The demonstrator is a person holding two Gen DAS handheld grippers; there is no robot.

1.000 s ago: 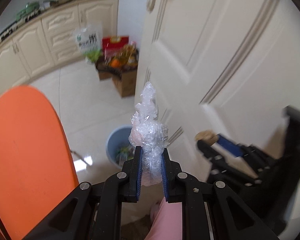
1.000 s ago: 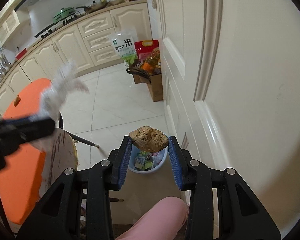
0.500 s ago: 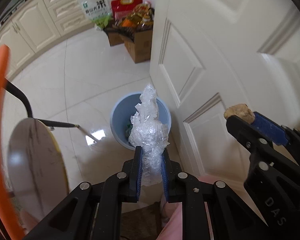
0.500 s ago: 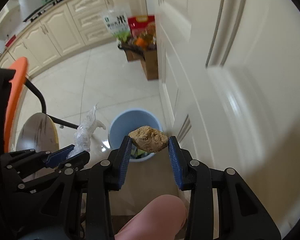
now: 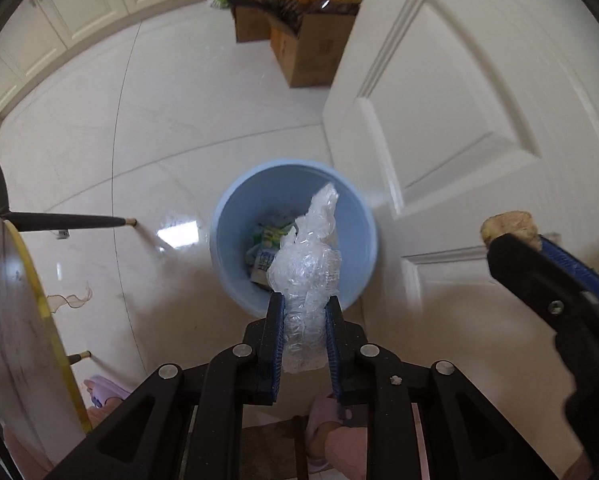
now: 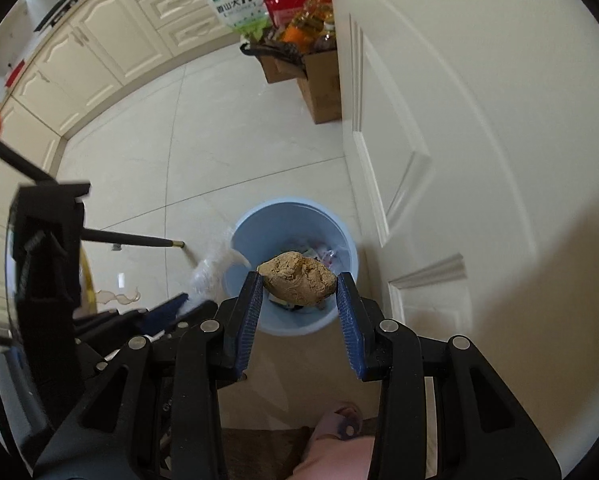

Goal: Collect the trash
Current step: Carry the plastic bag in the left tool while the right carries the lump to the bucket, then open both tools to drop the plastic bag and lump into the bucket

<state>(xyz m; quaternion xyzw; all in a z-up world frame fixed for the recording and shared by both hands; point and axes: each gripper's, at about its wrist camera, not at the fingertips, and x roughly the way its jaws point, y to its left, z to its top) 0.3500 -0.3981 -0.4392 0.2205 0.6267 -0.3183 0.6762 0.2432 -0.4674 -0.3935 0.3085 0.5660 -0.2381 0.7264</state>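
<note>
A crumpled wad of clear plastic wrap [image 5: 307,264] stands between the blue pads of my left gripper [image 5: 304,300]. Its jaws are opening, though both pads still touch the wad. It hangs over the light blue trash bin [image 5: 227,216], which holds several wrappers. My right gripper [image 6: 299,284] is shut on a brown crumbly lump [image 6: 297,278], held above the same bin [image 6: 295,204]. In the left wrist view the right gripper [image 5: 515,236] and its lump [image 5: 507,222] show at the right. The right wrist view has the left gripper [image 6: 187,300] and the plastic [image 6: 211,268] at the bin's left side.
A white panelled door [image 5: 459,120] stands right beside the bin. Cardboard boxes of groceries [image 5: 303,40] sit at the door's far end, with cream cabinets [image 6: 99,52] behind. A black chair leg [image 5: 67,222] and a round seat [image 5: 15,320] lie left. A person's slippered foot [image 5: 327,420] is below.
Both grippers have come down toward the bin, which now looks larger and lies right under the held trash. The orange chair back has slid out of the left wrist view.
</note>
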